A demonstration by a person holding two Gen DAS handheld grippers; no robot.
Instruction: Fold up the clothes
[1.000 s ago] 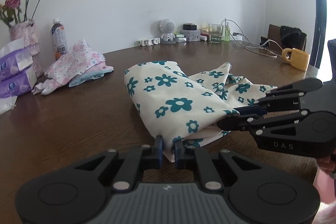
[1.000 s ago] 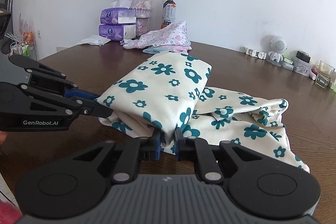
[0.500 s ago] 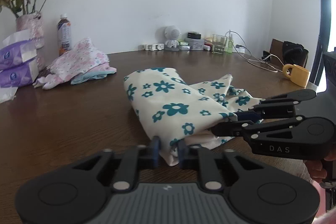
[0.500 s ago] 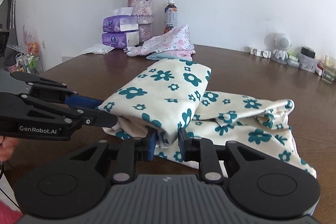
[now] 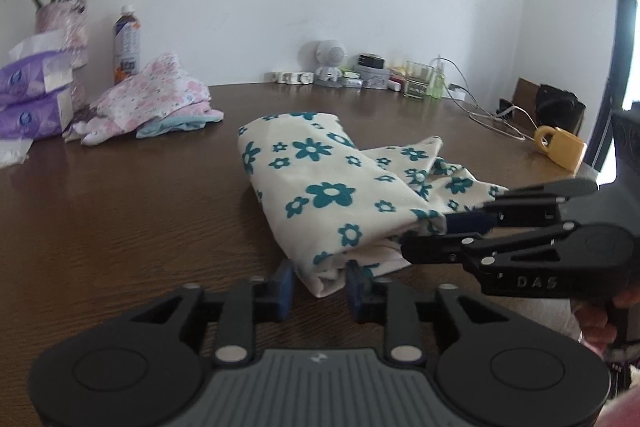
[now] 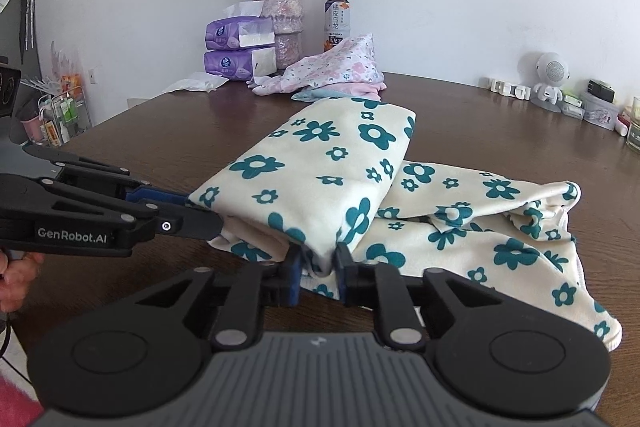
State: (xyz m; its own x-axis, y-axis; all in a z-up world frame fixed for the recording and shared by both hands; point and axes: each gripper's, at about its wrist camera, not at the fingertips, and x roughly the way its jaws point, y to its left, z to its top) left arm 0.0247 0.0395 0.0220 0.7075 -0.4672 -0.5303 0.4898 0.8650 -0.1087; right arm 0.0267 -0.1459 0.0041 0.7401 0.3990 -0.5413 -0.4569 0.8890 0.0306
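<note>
A cream garment with teal flowers (image 5: 320, 183) lies folded over on the brown table (image 5: 120, 211); it also shows in the right wrist view (image 6: 328, 167). My left gripper (image 5: 320, 279) has its jaws parted around the garment's near corner, which rests loosely between them. My right gripper (image 6: 316, 267) also has its jaws parted around the fold's near edge. Each gripper shows in the other's view, the right one (image 5: 432, 231) and the left one (image 6: 200, 211), with fingertips at the cloth edge.
A pile of pink floral clothes (image 5: 148, 103) lies at the back left, beside a drink bottle (image 5: 127, 43), purple tissue packs (image 5: 32, 99) and a flower vase (image 6: 280, 15). Small items and a white toy robot (image 5: 330, 63) line the wall. A yellow mug (image 5: 560, 147) stands far right.
Both grippers' jaws have opened from a tight pinch on the garment to a wider gap. The garment has settled lower onto the table.
</note>
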